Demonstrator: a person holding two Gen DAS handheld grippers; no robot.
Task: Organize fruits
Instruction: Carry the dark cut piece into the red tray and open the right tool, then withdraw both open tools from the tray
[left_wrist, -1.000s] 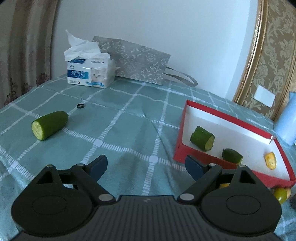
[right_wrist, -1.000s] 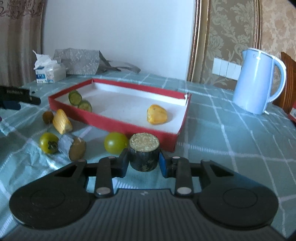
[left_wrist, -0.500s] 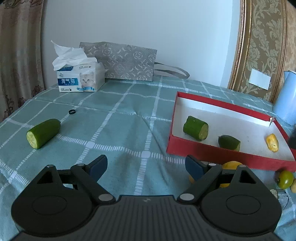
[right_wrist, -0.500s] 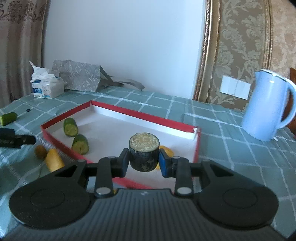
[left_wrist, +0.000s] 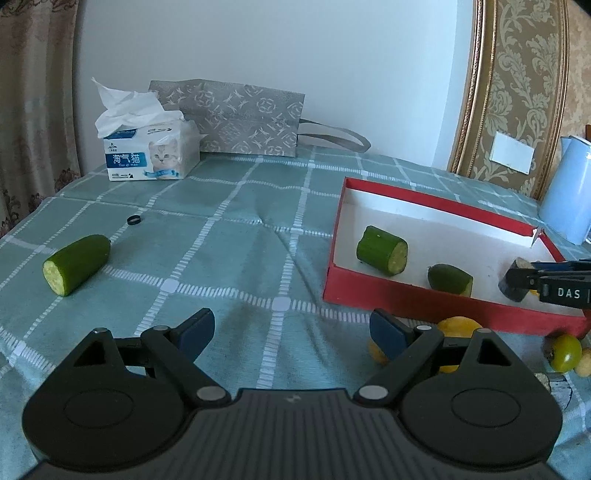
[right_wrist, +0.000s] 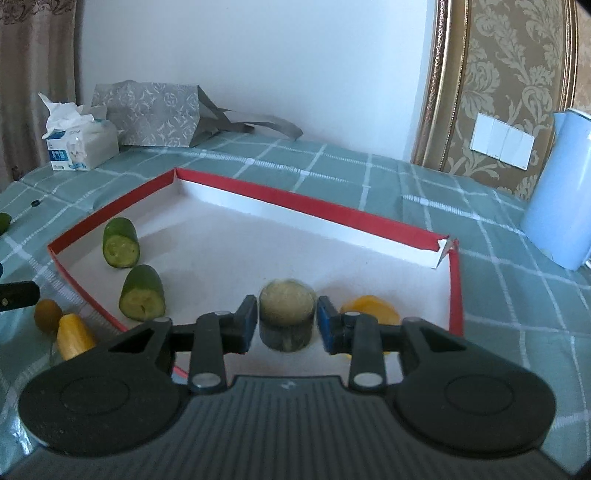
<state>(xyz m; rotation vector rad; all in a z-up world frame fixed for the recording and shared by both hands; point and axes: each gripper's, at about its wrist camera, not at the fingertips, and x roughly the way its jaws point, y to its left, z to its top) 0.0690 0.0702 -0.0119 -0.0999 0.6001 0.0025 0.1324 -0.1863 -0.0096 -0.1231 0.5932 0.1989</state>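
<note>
My right gripper (right_wrist: 287, 320) is over the red tray (right_wrist: 317, 210), its jaws slightly apart from a dark cucumber stub (right_wrist: 287, 314) that looks blurred between them. Two green cucumber pieces (right_wrist: 120, 246) (right_wrist: 142, 293) and a yellow fruit piece (right_wrist: 369, 308) lie in the tray. In the left wrist view, my left gripper (left_wrist: 291, 328) is open and empty above the cloth, left of the tray (left_wrist: 406, 295). A loose cucumber piece (left_wrist: 75, 264) lies far left. The right gripper's fingers (left_wrist: 535, 277) and the stub (left_wrist: 515, 282) show there too.
Yellow fruit (left_wrist: 458, 326) and a green tomato (left_wrist: 565, 352) lie before the tray's front wall. A tissue box (left_wrist: 151, 151), grey paper bag (left_wrist: 240, 118) and small black ring (left_wrist: 133, 220) are at the back left. A blue kettle (right_wrist: 557, 206) stands right of the tray.
My right gripper carried the stub from in front of the tray to over its floor, and its jaws have just parted from the stub. The left gripper tilted level, staying open.
</note>
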